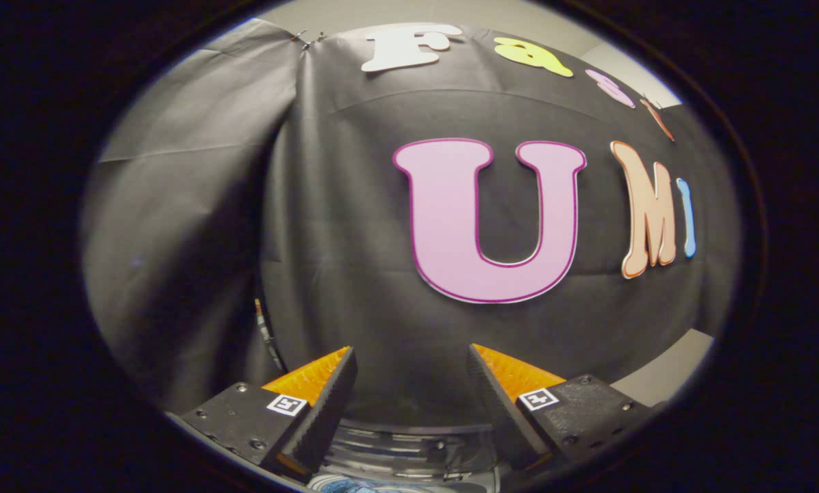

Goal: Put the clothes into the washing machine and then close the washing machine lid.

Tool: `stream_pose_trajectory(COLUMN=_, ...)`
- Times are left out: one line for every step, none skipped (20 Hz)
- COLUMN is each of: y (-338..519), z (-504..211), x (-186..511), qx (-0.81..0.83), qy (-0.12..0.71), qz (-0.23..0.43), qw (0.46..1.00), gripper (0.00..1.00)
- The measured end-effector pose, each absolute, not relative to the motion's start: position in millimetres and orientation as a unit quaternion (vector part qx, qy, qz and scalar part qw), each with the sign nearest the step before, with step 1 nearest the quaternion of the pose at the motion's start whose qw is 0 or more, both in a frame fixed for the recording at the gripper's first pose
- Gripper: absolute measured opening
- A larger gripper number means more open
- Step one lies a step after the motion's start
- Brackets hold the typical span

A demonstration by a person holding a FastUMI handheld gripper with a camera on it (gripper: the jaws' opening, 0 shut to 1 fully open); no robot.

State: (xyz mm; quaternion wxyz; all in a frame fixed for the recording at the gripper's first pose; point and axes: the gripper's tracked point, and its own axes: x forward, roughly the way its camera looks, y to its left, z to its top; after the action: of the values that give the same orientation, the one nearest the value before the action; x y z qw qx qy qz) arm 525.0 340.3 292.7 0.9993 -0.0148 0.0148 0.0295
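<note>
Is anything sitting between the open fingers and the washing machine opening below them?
Nothing visible does. The gripper is open and holds nothing; the clear ribbed rim of the washing machine lies just below the fingertips, with something blue showing low inside it.

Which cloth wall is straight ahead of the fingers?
The darker back wall, beyond the open gripper; the paler, creased wall hangs off to one side.

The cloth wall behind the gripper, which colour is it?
Black, seen in the gripper view: cloth wall beyond the open gripper.
</note>
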Motion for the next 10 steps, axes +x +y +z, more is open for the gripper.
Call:
stream_pose_trajectory(y=334.5, z=286.7, x=535.5, qx=-0.021, qy=0.019, qz=0.024, qw=0.999, gripper=0.97)
stream_pose_trajectory(y=327.2, z=278.8, x=544.9, qx=-0.032, qy=0.026, qz=0.014, qw=0.999, gripper=0.97)
stream_pose_trajectory(y=320.2, z=269.8, x=554.1, qx=-0.042, qy=0.033, qz=0.003, qw=0.999, gripper=0.97)
stream_pose_trajectory(y=314.8, z=258.7, x=560.0, qx=-0.049, qy=0.043, qz=-0.004, qw=0.998, gripper=0.98)
stream_pose_trajectory(y=312.7, z=249.0, x=563.0, qx=-0.049, qy=0.054, qz=-0.006, qw=0.997, gripper=0.98)
stream_pose_trajectory(y=309.1, z=241.4, x=570.2, qx=-0.050, qy=0.064, qz=-0.006, qw=0.997, gripper=0.98)
stream_pose_trajectory(y=307.5, z=236.4, x=574.7, qx=-0.052, qy=0.069, qz=-0.007, qw=0.996, gripper=0.98)
stream_pose_trajectory(y=308.1, z=230.7, x=576.8, qx=-0.052, qy=0.073, qz=-0.007, qw=0.996, gripper=0.98)
stream_pose_trajectory(y=309.1, z=226.0, x=578.1, qx=-0.051, qy=0.077, qz=-0.004, qw=0.996, gripper=0.98)
stream_pose_trajectory(y=311.4, z=220.2, x=578.7, qx=-0.052, qy=0.083, qz=-0.001, qw=0.995, gripper=0.98)
